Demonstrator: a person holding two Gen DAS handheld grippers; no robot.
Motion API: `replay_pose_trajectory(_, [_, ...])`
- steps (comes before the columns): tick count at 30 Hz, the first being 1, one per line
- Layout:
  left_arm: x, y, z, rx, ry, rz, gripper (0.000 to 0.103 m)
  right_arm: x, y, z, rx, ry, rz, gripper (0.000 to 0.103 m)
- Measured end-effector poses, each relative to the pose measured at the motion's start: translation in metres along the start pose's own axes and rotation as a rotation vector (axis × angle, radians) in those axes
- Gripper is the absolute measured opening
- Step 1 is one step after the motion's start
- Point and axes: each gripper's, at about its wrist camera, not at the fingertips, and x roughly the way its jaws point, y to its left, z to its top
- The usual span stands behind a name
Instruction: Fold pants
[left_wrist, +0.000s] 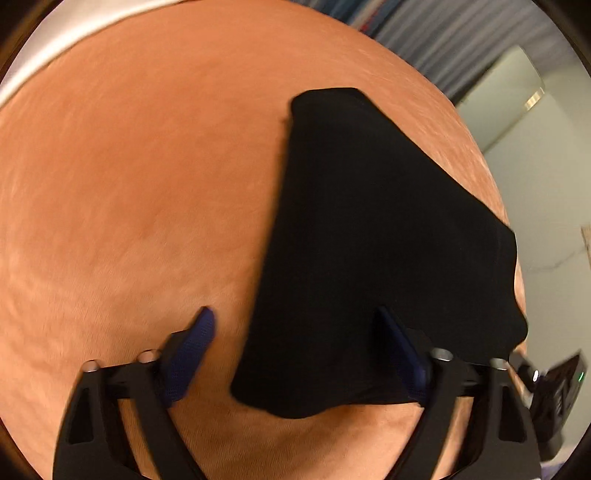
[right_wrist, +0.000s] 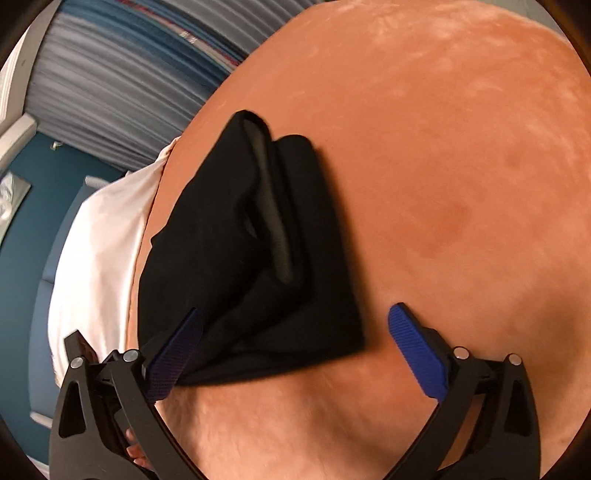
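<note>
The black pants (left_wrist: 369, 240) lie folded into a thick bundle on an orange plush blanket (left_wrist: 129, 184), near its right edge in the left wrist view. My left gripper (left_wrist: 295, 317) hangs over the near end of the bundle with its jaws wide apart. Its left finger (left_wrist: 199, 339) is over bare blanket and its right finger (left_wrist: 395, 339) over the cloth. In the right wrist view the pants (right_wrist: 240, 240) show layered folds with a grey band. My right gripper (right_wrist: 295, 317) straddles their near corner, open, its left finger (right_wrist: 177, 350) against the cloth's edge.
A white sheet (right_wrist: 99, 240) hangs at the blanket's (right_wrist: 443, 147) left edge, with striped blue-grey fabric (right_wrist: 110, 74) beyond. Pale furniture (left_wrist: 517, 129) stands past the blanket's right edge. Part of the other gripper (left_wrist: 554, 384) shows at the lower right.
</note>
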Motion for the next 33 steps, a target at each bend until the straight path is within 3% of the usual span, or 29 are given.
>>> replay_pose_trajectory(1, [0.001,-0.003,0.0,0.008,0.007,-0.02,0.048,0.003,0.005,-0.001,-0.024,0.0,-0.003,0.074])
replay_pose_trajectory(2, [-0.002,-0.007,-0.001,0.005,0.008,-0.03,0.037,0.005,0.011,-0.002,-0.056,0.006,-0.02,0.04])
replay_pose_trajectory(3, [-0.005,-0.009,0.0,0.006,0.004,-0.035,0.031,0.002,0.016,-0.004,-0.074,-0.006,-0.023,0.034])
replay_pose_trajectory(5, [-0.014,-0.015,-0.002,0.027,-0.008,-0.028,0.021,-0.01,0.021,-0.01,-0.099,-0.013,-0.011,0.029])
replay_pose_trajectory(8, [-0.031,-0.017,-0.012,0.045,0.002,-0.053,0.019,-0.036,0.02,-0.022,-0.117,0.009,0.037,0.027])
replay_pose_trajectory(11, [-0.052,-0.008,-0.045,0.069,0.067,-0.108,0.02,-0.066,0.001,-0.05,-0.117,0.058,0.077,0.028])
replay_pose_trajectory(13, [-0.055,-0.003,-0.067,0.086,0.091,-0.105,0.023,-0.066,-0.01,-0.066,-0.158,0.084,0.032,0.032])
replay_pose_trajectory(14, [-0.052,-0.003,-0.077,0.096,0.083,-0.075,0.028,-0.062,-0.017,-0.073,-0.175,0.096,0.008,0.041])
replay_pose_trajectory(15, [-0.051,-0.004,-0.08,0.1,0.063,-0.05,0.032,-0.066,-0.023,-0.074,-0.151,0.085,0.013,0.049])
replay_pose_trajectory(17, [-0.065,-0.006,-0.085,0.105,-0.012,0.0,0.037,-0.095,-0.031,-0.072,-0.061,0.009,0.007,0.049])
replay_pose_trajectory(19, [-0.09,-0.012,-0.085,0.129,-0.084,0.032,0.037,-0.134,-0.013,-0.066,-0.145,-0.16,-0.053,0.049])
replay_pose_trajectory(20, [-0.103,-0.016,-0.084,0.142,-0.141,0.056,0.038,-0.143,0.0,-0.062,-0.211,-0.196,-0.065,0.049])
replay_pose_trajectory(21, [-0.118,-0.023,-0.079,0.167,-0.214,0.093,0.042,-0.146,0.021,-0.057,-0.3,-0.212,-0.079,0.039])
replay_pose_trajectory(22, [-0.127,-0.032,-0.073,0.192,-0.268,0.12,0.053,-0.144,0.037,-0.053,-0.359,-0.211,-0.096,0.031])
replay_pose_trajectory(23, [-0.13,-0.04,-0.067,0.207,-0.293,0.133,0.056,-0.135,0.059,-0.048,-0.425,-0.208,-0.11,0.015])
replay_pose_trajectory(24, [-0.13,-0.049,-0.059,0.214,-0.31,0.142,0.056,-0.123,0.077,-0.043,-0.472,-0.196,-0.103,0.008])
replay_pose_trajectory(27, [-0.108,-0.071,-0.048,0.223,-0.27,0.163,0.069,-0.072,0.109,-0.03,-0.563,-0.118,-0.132,0.006])
replay_pose_trajectory(28, [-0.093,-0.076,-0.049,0.241,-0.233,0.189,0.069,-0.054,0.112,-0.038,-0.594,-0.092,-0.181,0.006])
replay_pose_trajectory(29, [-0.087,-0.077,-0.053,0.252,-0.211,0.208,0.069,-0.021,0.098,-0.037,-0.62,-0.043,-0.312,0.006])
replay_pose_trajectory(30, [-0.074,-0.075,-0.059,0.262,-0.187,0.234,0.069,-0.006,0.083,-0.036,-0.609,-0.016,-0.358,0.0])
replay_pose_trajectory(33, [-0.057,-0.057,-0.081,0.288,-0.146,0.24,0.07,-0.018,0.032,-0.031,-0.475,-0.051,-0.19,0.0])
